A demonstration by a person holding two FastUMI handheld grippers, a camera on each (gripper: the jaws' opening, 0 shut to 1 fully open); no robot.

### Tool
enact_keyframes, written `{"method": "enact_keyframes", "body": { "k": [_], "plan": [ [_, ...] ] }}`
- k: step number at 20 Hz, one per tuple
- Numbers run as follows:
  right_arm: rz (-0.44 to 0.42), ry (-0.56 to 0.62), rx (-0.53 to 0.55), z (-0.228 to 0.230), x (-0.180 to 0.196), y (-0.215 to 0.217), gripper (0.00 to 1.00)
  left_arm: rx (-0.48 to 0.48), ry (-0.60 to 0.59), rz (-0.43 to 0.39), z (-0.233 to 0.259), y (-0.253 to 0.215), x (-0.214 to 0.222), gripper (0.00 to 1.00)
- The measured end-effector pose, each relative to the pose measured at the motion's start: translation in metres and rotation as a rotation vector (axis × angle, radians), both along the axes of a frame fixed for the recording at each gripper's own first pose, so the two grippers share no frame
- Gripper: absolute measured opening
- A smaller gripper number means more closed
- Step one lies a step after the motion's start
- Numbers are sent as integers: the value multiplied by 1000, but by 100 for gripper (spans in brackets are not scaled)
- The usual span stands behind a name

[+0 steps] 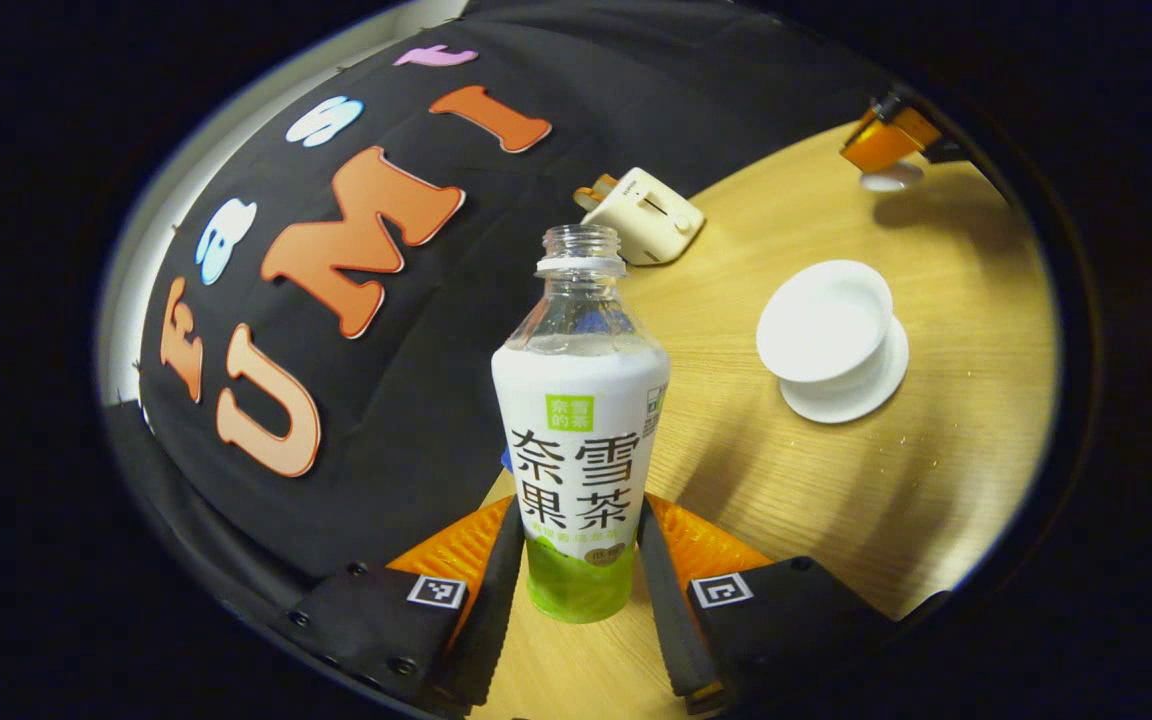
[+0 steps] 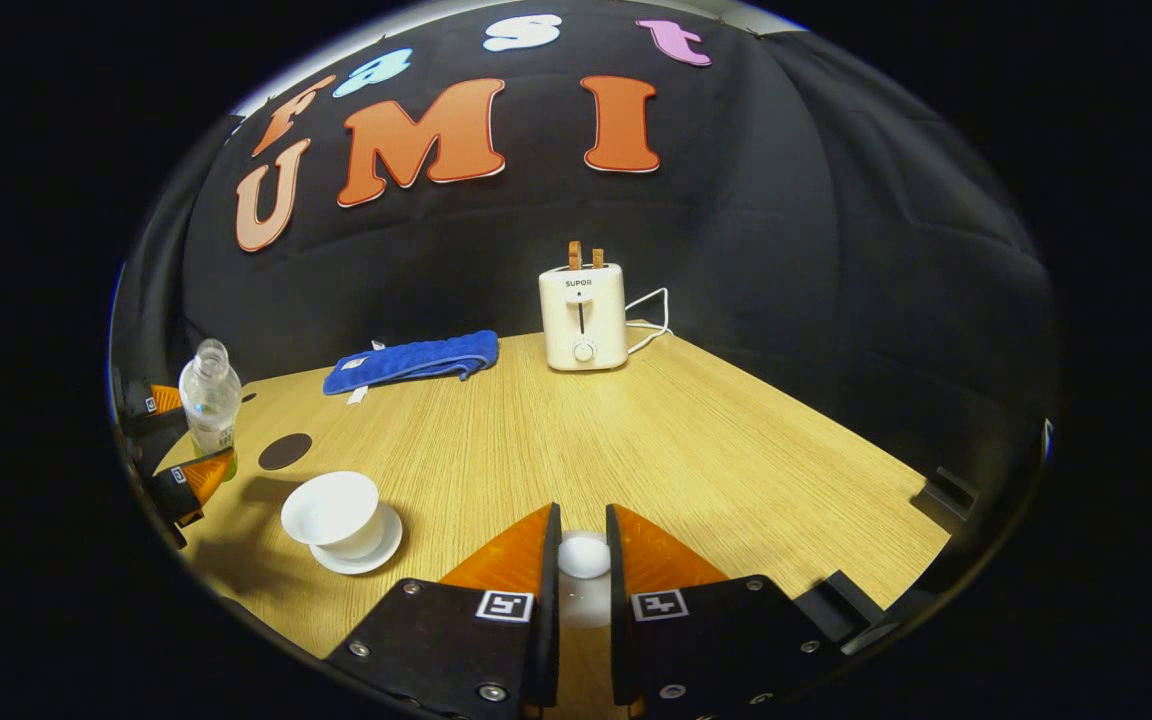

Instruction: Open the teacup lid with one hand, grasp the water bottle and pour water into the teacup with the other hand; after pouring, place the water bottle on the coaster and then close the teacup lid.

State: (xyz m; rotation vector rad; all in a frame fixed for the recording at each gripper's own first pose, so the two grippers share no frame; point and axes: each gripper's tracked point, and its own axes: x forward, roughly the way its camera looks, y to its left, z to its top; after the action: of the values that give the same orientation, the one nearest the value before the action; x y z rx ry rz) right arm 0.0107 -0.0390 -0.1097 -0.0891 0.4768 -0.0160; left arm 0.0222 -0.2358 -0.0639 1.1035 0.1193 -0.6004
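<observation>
Plastic bottle (image 1: 581,420) upright — left gripper (image 1: 581,590) astride.

The water bottle (image 1: 580,420) is seen upright and uncapped, its clear neck above a white label with a green band at the foot; it is clasped low on the body between the fingers of the left gripper (image 1: 581,585). The teacup (image 1: 825,322), white and wide-mouthed, is set on a white saucer (image 1: 861,395) on the wooden table and stands uncovered, to the right of the bottle in the left gripper view. The white lid (image 2: 584,556) is held off the teacup, pinched between the fingers of the right gripper (image 2: 583,580). A dark round coaster (image 2: 285,451) lies flat just behind the teacup, near the bottle, in the right gripper view.
</observation>
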Motion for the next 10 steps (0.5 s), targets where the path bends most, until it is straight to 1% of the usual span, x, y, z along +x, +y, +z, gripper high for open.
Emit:
{"method": "enact_keyframes", "body": {
  "k": [1,2,3,6,7,9,10],
  "plan": [
    [-1,0,1,-1,-1,0,22,30,-8,-14,1,0,2,67],
    [0,1,3,-1,-1,1,22,62,-21,-29,2,-3,4,65],
    [-1,3,3,-1,-1,0,22,95,-35,-42,2,-3,4,67],
    [1,9,7,-3,-2,0,22,179,-55,-88,-2,-10,4,65],
    [1,9,9,-3,-2,0,22,212,-60,-106,-4,-13,4,67],
    [-1,10,9,-3,-3,-1,22,289,-98,-153,-4,-18,1,67],
    [-3,10,6,-3,-3,-3,17,323,-105,-171,-5,-19,0,65]
  ]
}}
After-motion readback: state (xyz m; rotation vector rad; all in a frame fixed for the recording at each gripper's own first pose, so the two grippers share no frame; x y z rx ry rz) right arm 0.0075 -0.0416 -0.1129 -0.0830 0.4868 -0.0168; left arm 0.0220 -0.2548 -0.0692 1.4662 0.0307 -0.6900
